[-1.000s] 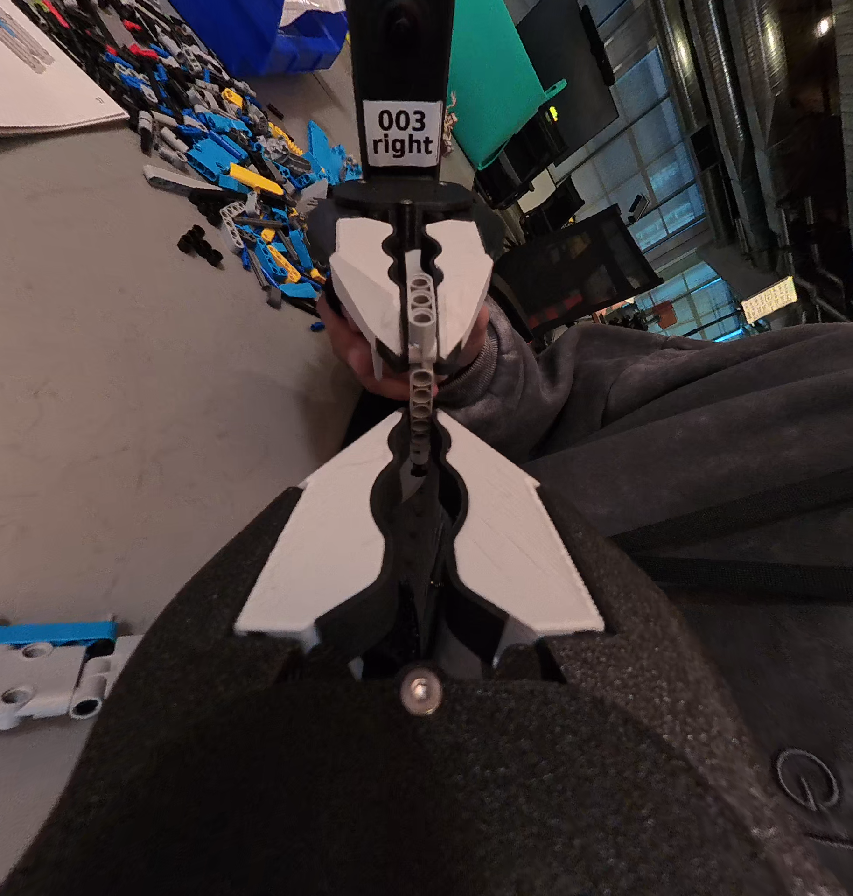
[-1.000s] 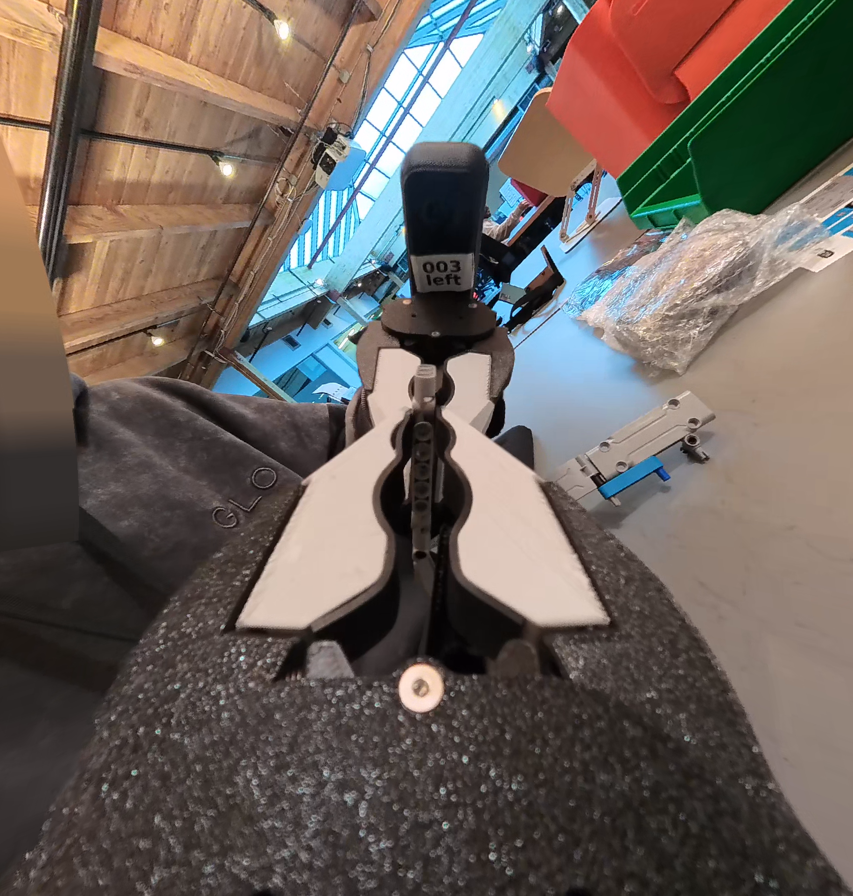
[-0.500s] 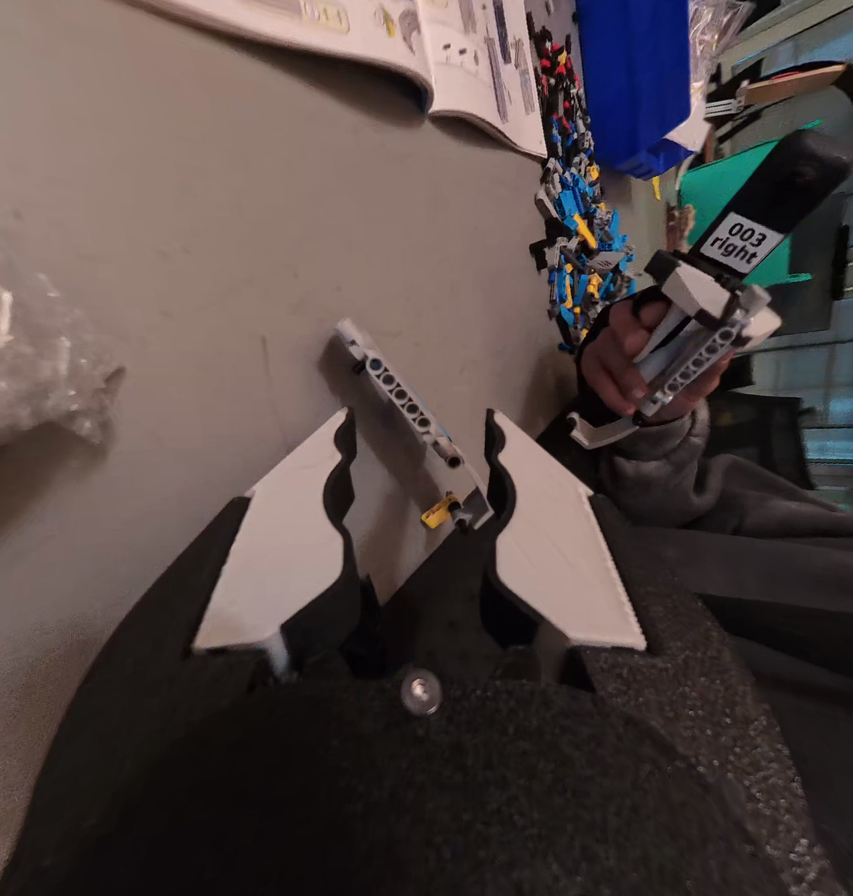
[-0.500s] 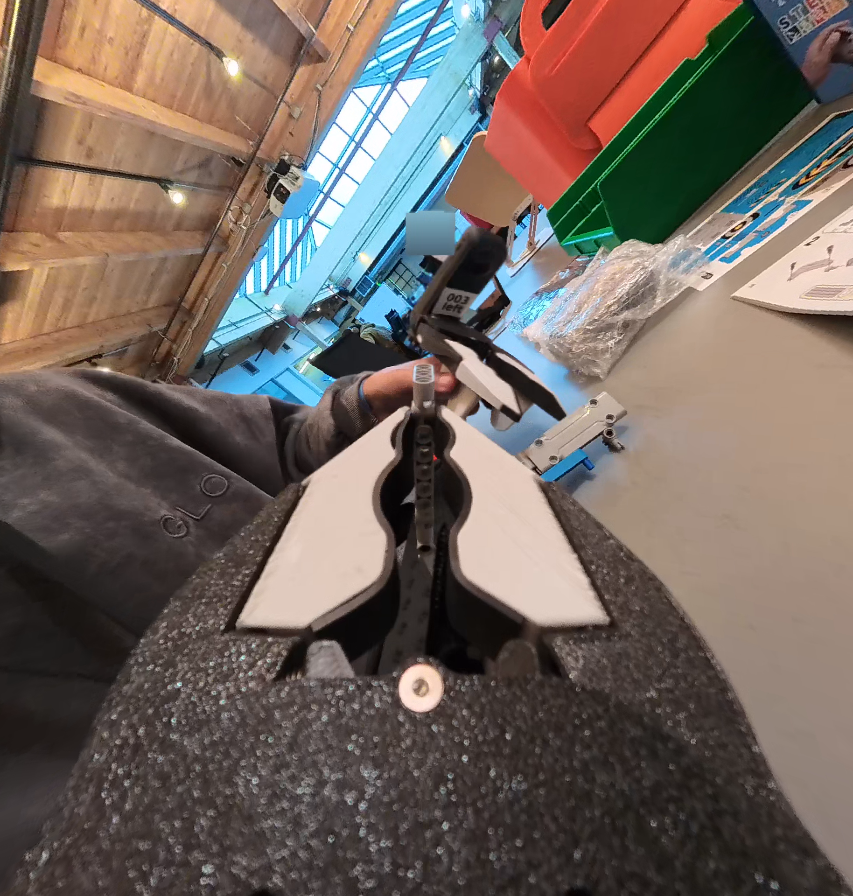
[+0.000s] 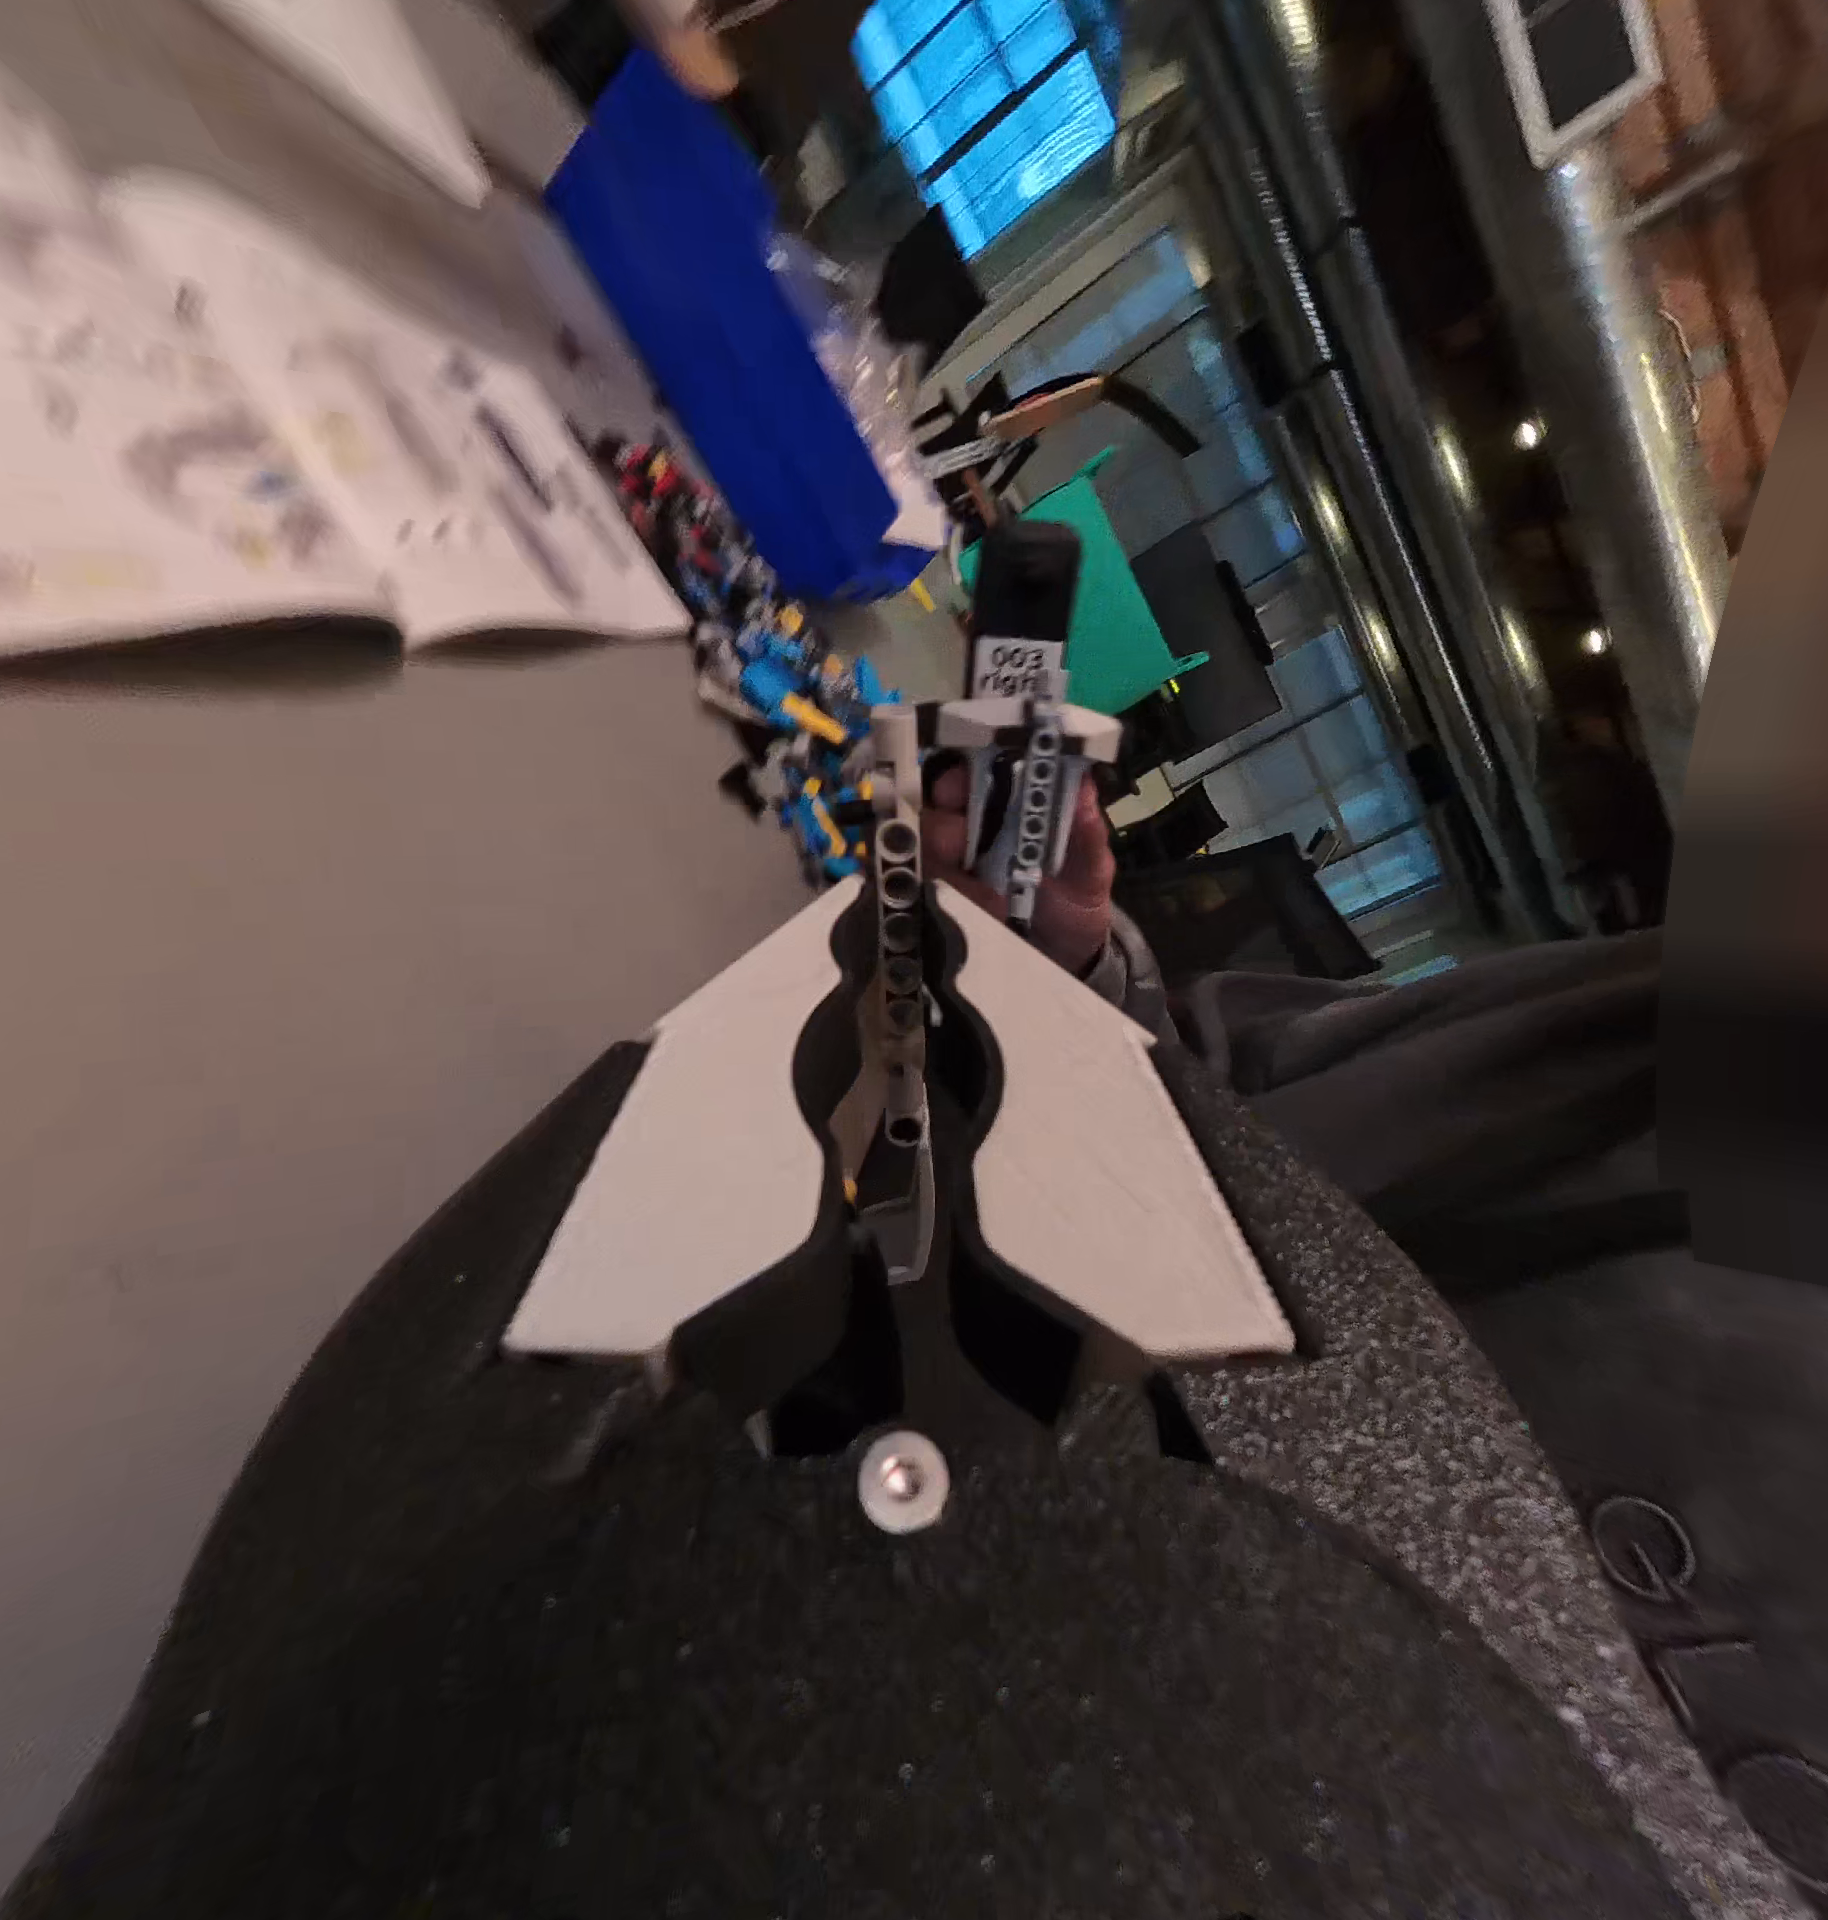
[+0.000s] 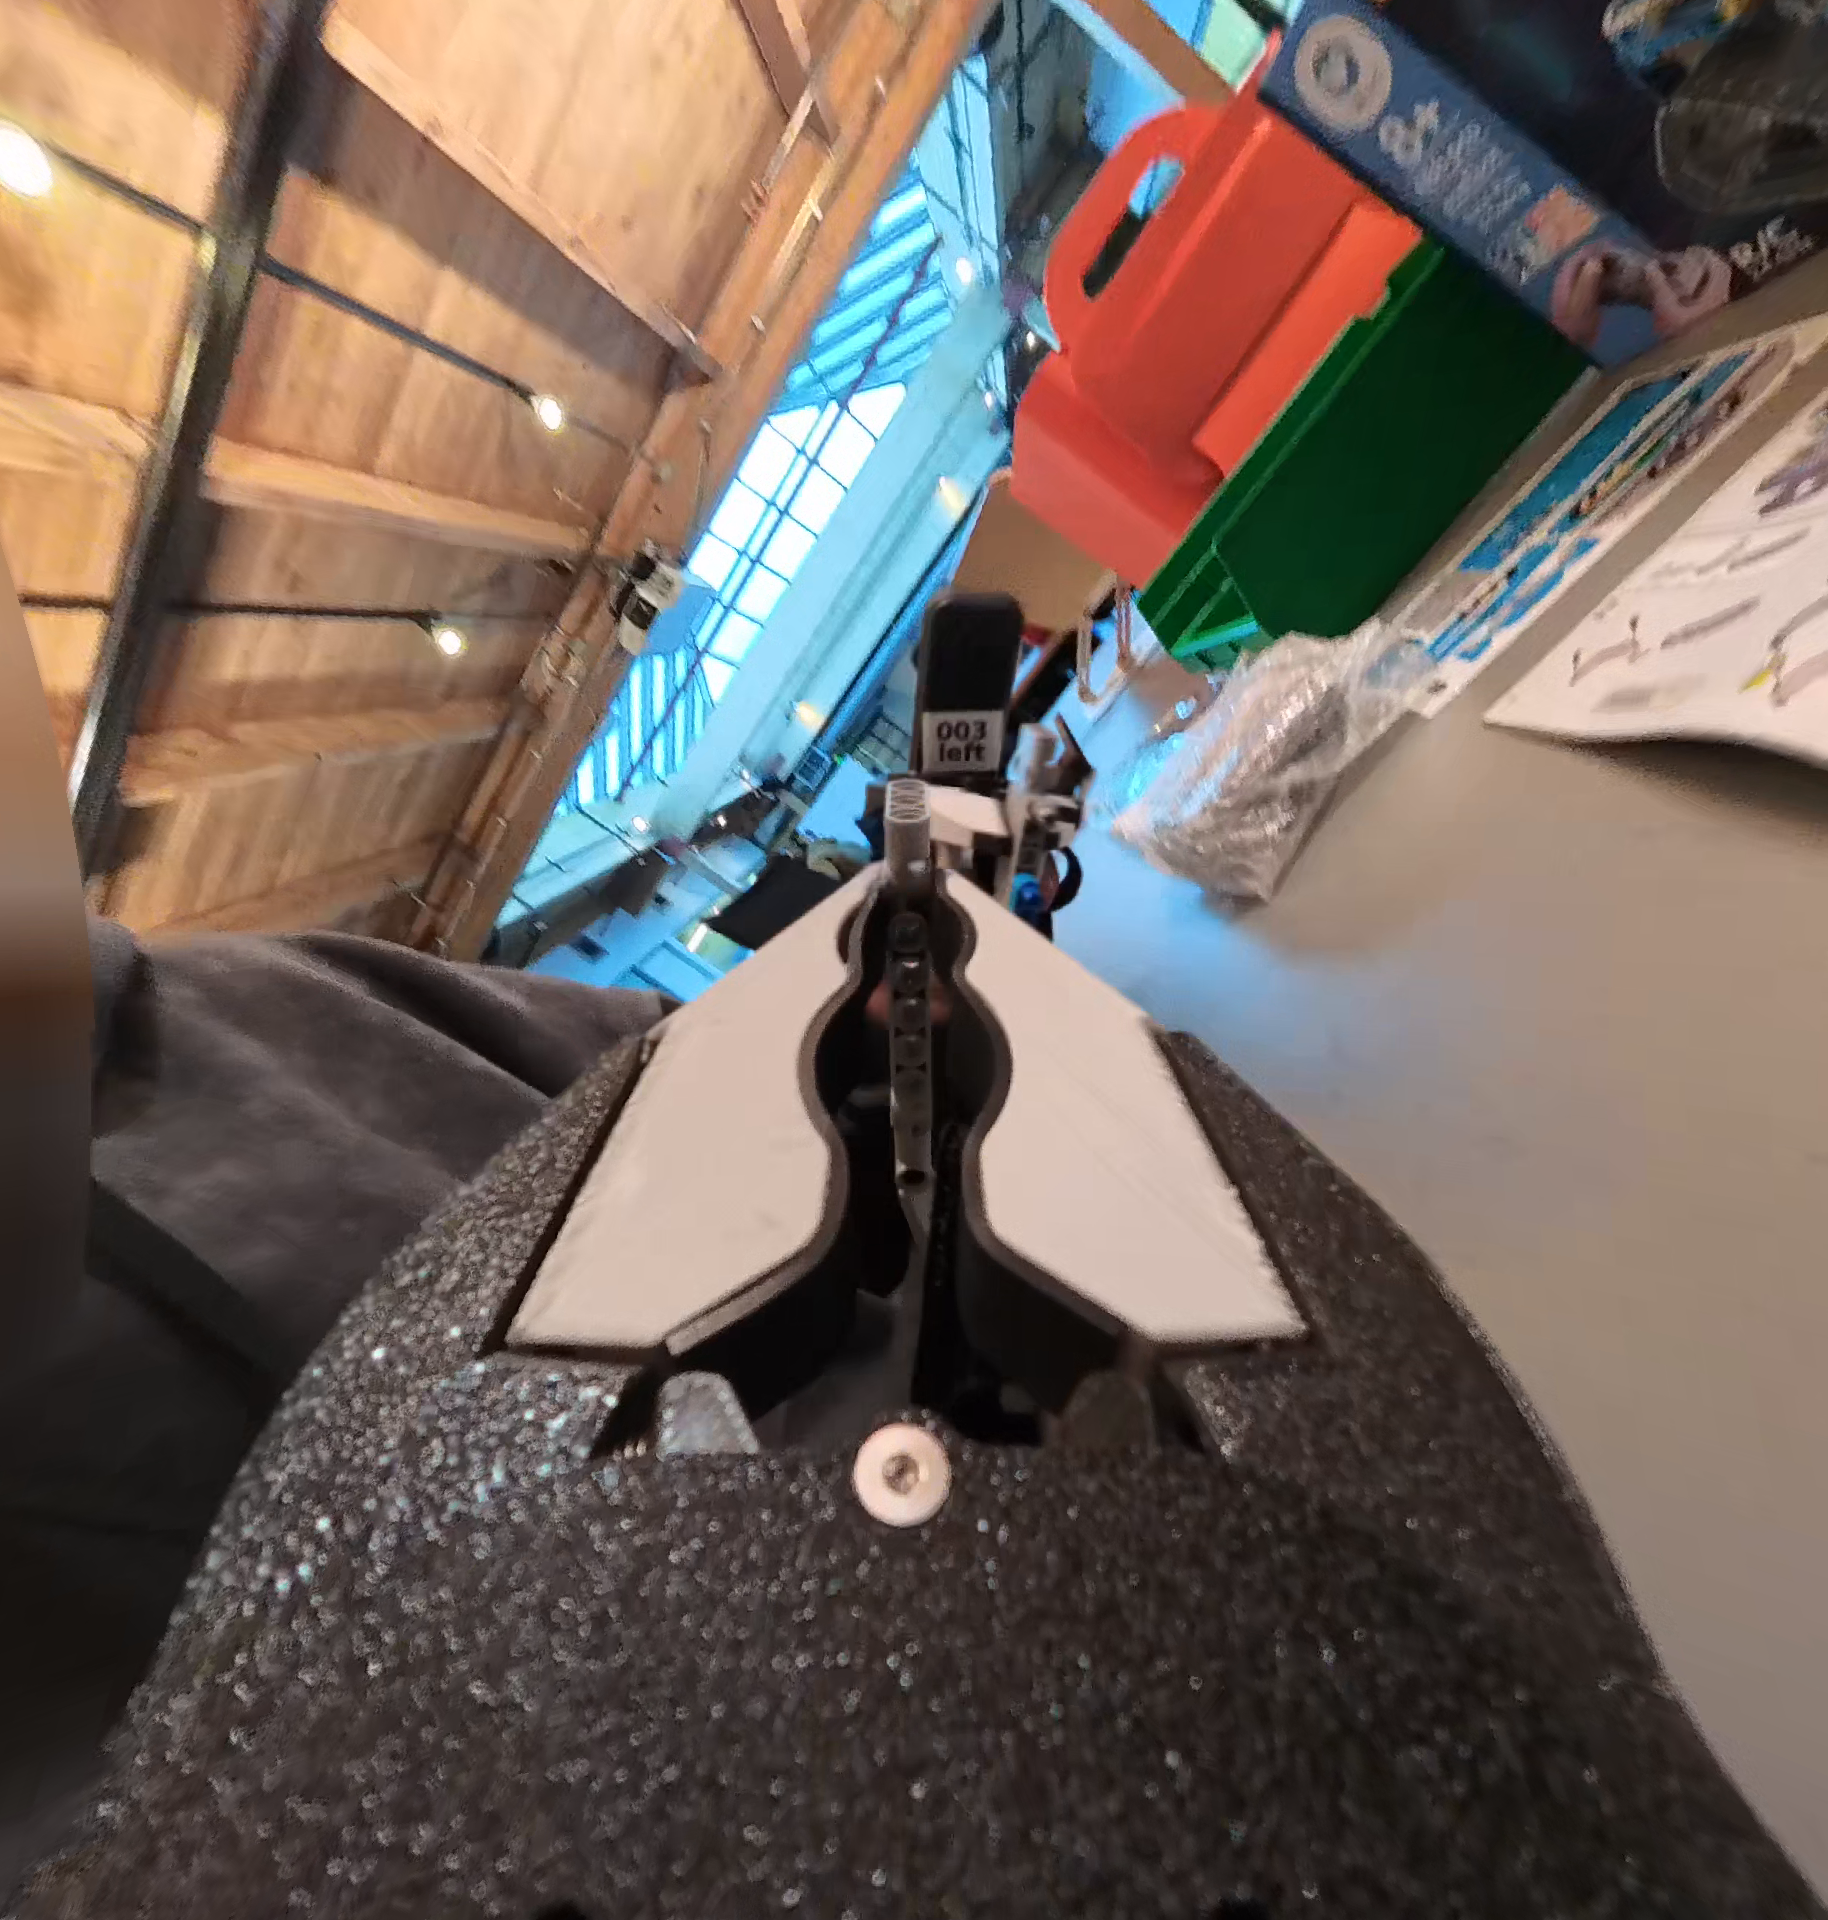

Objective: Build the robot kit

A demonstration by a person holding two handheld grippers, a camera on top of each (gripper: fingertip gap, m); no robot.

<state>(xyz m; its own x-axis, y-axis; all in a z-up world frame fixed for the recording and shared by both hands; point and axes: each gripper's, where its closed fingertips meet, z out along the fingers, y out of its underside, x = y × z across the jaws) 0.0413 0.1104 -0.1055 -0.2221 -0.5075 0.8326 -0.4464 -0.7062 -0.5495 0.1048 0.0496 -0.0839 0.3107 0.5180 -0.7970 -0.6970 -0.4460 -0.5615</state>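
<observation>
My left gripper (image 5: 894,894) is shut on a grey holed beam assembly (image 5: 897,862) with a small yellow pin, held in the air above the grey table (image 5: 318,987). My right gripper (image 6: 910,883) is shut on a light grey holed beam (image 6: 910,997) whose end sticks out past the fingertips. The two grippers face each other a short way apart. In the left wrist view the right gripper (image 5: 1024,821) shows with its beam (image 5: 1040,805) and a hand behind it. In the right wrist view the left gripper (image 6: 977,826) shows beyond the beam tip.
A pile of blue, yellow and black bricks (image 5: 785,707) lies by a blue bin (image 5: 723,353). An open instruction booklet (image 5: 266,447) lies on the table. A crumpled plastic bag (image 6: 1263,769), green bin (image 6: 1357,468), orange box (image 6: 1180,343) and blue box (image 6: 1512,156) stand further along. The gap from one gripper's tips to the other's is roughly 10 cm.
My left gripper let go of the shared beam, opened over a grey assembly on the table, then shut on it and lifted it toward the right gripper. The right gripper kept its beam.
</observation>
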